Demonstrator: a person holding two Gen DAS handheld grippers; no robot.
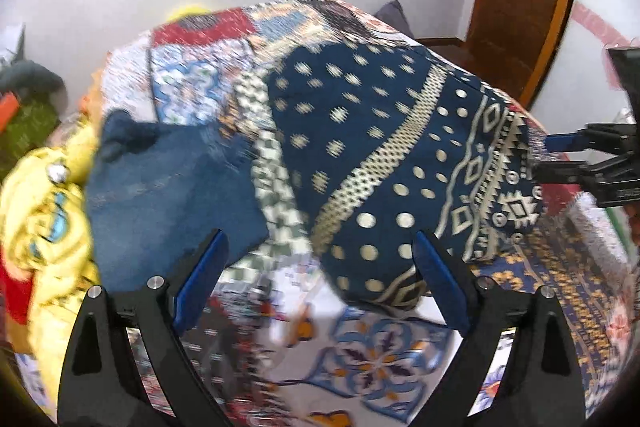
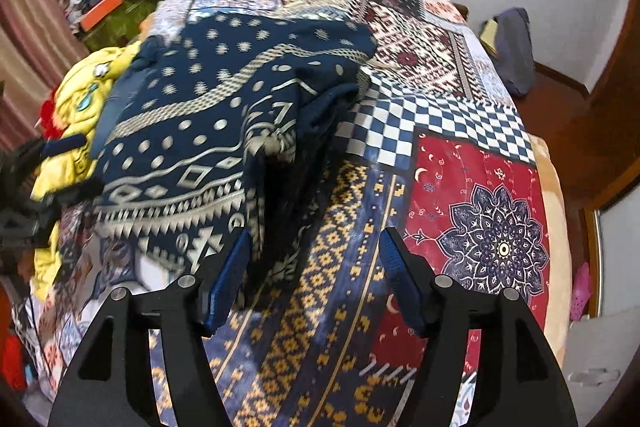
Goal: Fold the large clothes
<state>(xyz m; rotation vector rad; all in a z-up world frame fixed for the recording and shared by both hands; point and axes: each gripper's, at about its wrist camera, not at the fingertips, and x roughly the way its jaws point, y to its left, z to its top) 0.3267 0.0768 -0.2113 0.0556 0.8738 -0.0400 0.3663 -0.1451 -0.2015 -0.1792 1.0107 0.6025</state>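
Navy garment (image 2: pixel 208 131) lies part-folded on the bed (image 2: pixel 472 187), toward its left edge beside a yellow heap (image 2: pixel 76 99). Long axis runs left to right across both views. Right claw (image 2: pixel 314 259) released, nothing pinched; the bunched right end hangs just ahead of its left finger, so the right is nearer. Left claw (image 1: pixel 320 259) spread wide, empty, just short of the near hem. Left view blurred; fold layers unclear.

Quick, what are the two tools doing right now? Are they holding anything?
Left tool: open, holding nothing; the blue patterned cloth lies just past its fingers.
Right tool: open, cloth edge beside one finger, not gripped.
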